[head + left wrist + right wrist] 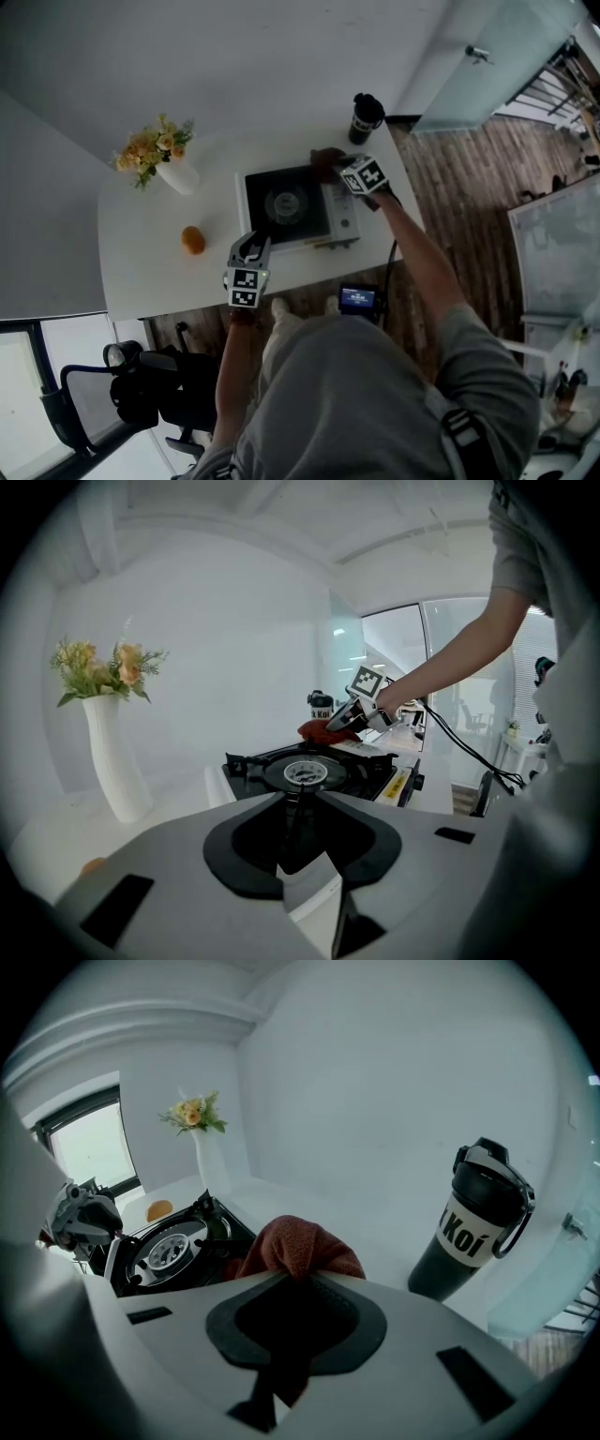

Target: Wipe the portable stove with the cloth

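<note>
The portable stove (295, 206), white with a black burner top, stands mid-table. My right gripper (342, 173) hovers over its far right corner, shut on a reddish-brown cloth (326, 164). In the right gripper view the cloth (300, 1246) bunches up out of the closed jaws, with the stove (169, 1251) to the left beyond it. My left gripper (251, 246) sits at the stove's near left corner. Its jaws stand apart in the left gripper view, and the burner (307, 772) lies straight ahead. No pad presses on anything there.
A dark bottle (365, 117) stands behind the stove at the table's far right. A white vase of flowers (159, 150) and an orange (193, 240) are on the left side. A black chair (141, 384) is below the table's near edge.
</note>
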